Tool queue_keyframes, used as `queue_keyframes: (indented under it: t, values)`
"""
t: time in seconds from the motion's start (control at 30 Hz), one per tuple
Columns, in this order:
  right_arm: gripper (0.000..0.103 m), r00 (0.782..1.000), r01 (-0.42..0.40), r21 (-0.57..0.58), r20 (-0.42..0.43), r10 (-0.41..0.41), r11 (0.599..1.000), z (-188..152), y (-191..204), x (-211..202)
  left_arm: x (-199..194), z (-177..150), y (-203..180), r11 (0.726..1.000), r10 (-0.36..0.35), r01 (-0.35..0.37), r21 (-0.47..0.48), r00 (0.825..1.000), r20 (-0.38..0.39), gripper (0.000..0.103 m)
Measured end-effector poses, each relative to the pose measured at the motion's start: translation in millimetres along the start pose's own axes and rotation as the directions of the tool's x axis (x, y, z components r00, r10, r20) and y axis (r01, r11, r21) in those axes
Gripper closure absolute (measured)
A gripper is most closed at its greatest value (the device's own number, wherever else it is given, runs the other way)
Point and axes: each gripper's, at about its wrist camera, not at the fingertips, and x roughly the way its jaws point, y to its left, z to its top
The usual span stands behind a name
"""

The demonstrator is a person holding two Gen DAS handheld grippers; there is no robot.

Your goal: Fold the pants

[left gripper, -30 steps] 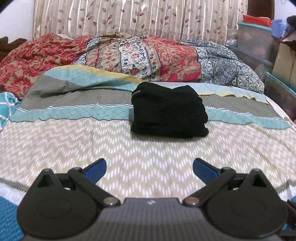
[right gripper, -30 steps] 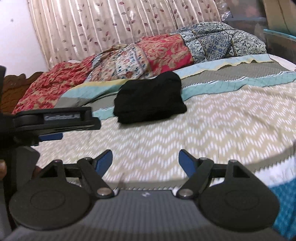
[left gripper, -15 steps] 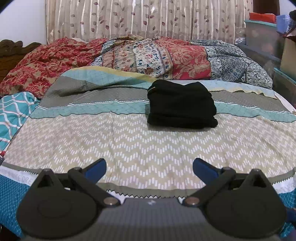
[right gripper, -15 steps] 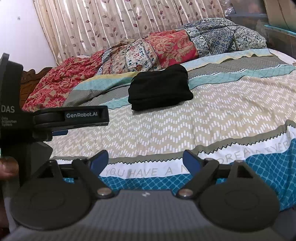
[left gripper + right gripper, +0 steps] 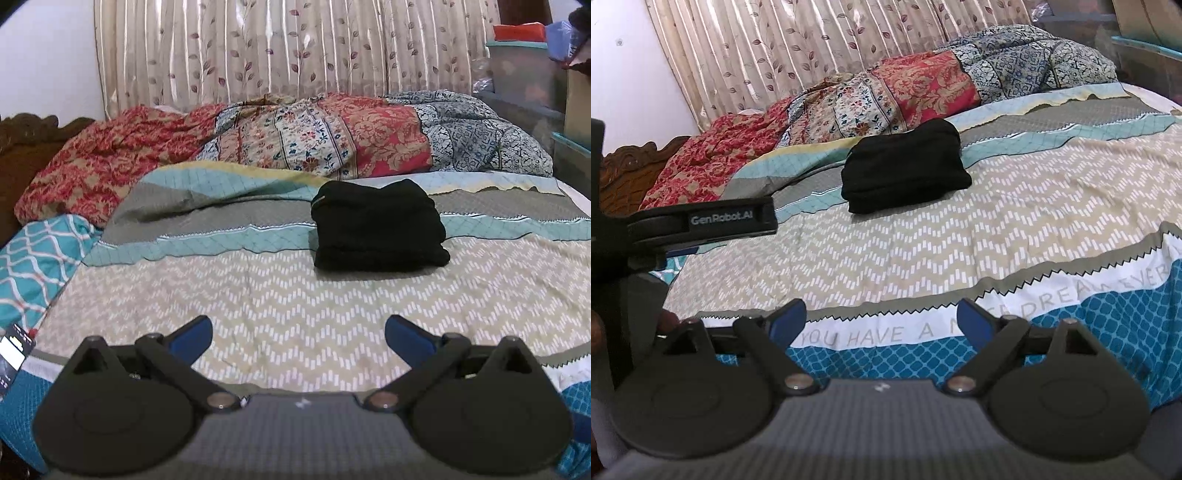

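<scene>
The black pants point(image 5: 376, 225) lie folded in a compact stack on the patterned bedspread point(image 5: 295, 295), right of centre in the left wrist view; they also show in the right wrist view point(image 5: 905, 171). My left gripper point(image 5: 298, 334) is open and empty, well short of the pants, over the near part of the bed. My right gripper point(image 5: 882, 319) is open and empty, near the bed's front edge. The left gripper's body point(image 5: 701, 221) shows at the left of the right wrist view.
A crumpled red, floral and blue quilt point(image 5: 314, 140) lies along the far side of the bed by the curtain point(image 5: 277, 48). Storage boxes point(image 5: 524, 66) stand at the right. A teal pillow point(image 5: 33, 266) and a phone point(image 5: 11, 350) are at the left.
Both grippers have pulled back from the folded pants toward the bed's front edge, then the left one came slightly forward again. The pants have not moved. Both stay open.
</scene>
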Motion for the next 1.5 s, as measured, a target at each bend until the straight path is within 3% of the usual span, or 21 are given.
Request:
queue_keyframes:
  t: [0.17, 0.37, 0.6, 1.07, 1.5]
  values:
    - [0.012, 1.0, -0.006, 0.011, 0.006, 0.006, 1.0, 2, -1, -4, 8, 3, 0, 0.999, -0.045, 0.046, 0.015, 0.996, -0.08, 0.0]
    - [0.011, 1.0, -0.017, 0.024, -0.005, 0.017, 1.0, 4, -4, -11, 14, -5, 1, 0.999, -0.025, 0.03, 0.034, 0.99, -0.137, 0.0]
    - [0.011, 0.999, -0.016, 0.057, -0.032, 0.018, 0.998, 0, -9, -10, 21, -11, 7, 0.998, 0.047, -0.04, 0.05, 0.988, -0.145, 0.0]
    - [0.011, 0.998, -0.02, 0.067, -0.064, 0.024, 0.998, -2, -8, -5, 25, -12, 12, 0.996, 0.081, -0.075, 0.056, 0.988, -0.13, 0.0]
    - [0.011, 0.996, -0.024, 0.07, -0.087, 0.03, 0.997, -3, -8, -1, 37, -17, 20, 0.998, 0.061, -0.058, 0.023, 0.977, -0.204, 0.0]
